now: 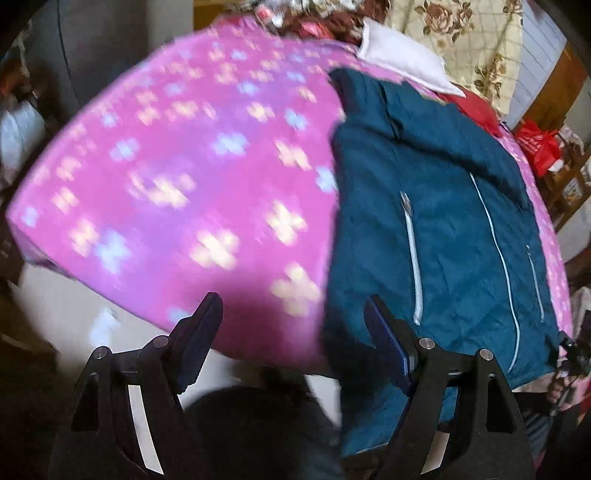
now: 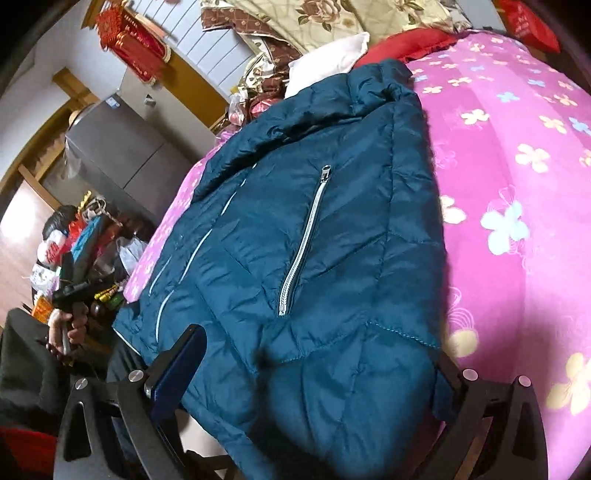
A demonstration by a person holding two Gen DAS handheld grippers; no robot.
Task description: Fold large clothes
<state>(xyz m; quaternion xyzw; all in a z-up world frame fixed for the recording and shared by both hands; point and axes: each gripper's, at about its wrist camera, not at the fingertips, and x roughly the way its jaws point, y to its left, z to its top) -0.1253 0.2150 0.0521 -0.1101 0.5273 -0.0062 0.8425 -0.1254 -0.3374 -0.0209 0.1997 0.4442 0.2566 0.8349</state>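
A teal quilted jacket (image 1: 443, 229) with pale zips lies spread on a pink flowered bed sheet (image 1: 184, 177). In the left wrist view it fills the right half. My left gripper (image 1: 291, 299) hangs open over the bed's near edge. Its right finger (image 1: 384, 332) is at the jacket's near side edge, and nothing is clamped. In the right wrist view the jacket (image 2: 314, 240) fills the middle. My right gripper (image 2: 319, 343) stands wide open with the jacket's hem lying between its fingers. The left finger (image 2: 177, 365) shows beside the hem; the other fingertip is hidden under the cloth.
A white pillow (image 2: 332, 51), a red cushion (image 2: 406, 42) and a rose-patterned quilt (image 2: 325, 18) are piled at the head of the bed. Cluttered bags (image 2: 74, 236) stand beside the bed. A hand holding a black tool (image 2: 70, 306) shows at the left edge. Pale floor (image 1: 74, 302) lies below the bed's edge.
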